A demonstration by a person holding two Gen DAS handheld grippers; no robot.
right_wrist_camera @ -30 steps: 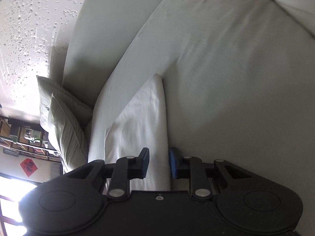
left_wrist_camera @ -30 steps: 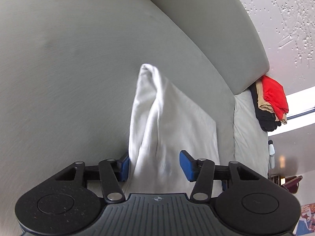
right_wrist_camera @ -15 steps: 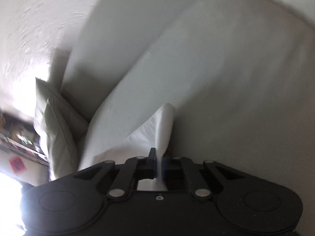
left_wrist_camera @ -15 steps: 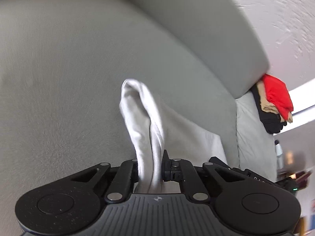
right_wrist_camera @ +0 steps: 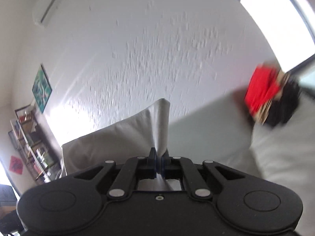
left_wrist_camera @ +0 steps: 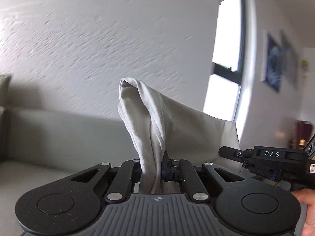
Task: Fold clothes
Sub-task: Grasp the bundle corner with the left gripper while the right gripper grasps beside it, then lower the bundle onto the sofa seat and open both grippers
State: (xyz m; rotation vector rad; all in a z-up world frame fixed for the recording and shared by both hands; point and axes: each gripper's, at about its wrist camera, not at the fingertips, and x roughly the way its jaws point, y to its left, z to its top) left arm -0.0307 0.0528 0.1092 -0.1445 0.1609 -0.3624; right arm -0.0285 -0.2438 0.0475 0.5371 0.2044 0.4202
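A folded stack of red, tan and black clothes (right_wrist_camera: 269, 94) sits on the arm of the pale grey fabric sofa (right_wrist_camera: 212, 135), off to the right. A dark shelf unit crowded with small items (right_wrist_camera: 31, 145) stands at the left under a teal picture (right_wrist_camera: 41, 87), against the textured white wall (left_wrist_camera: 98, 39). The white cotton garment (left_wrist_camera: 155, 118) hangs in the air between both tools: the left gripper (left_wrist_camera: 152, 172) has its jaws clamped on a bunched edge, and the right gripper (right_wrist_camera: 159, 164) has its jaws pinched together on a corner.
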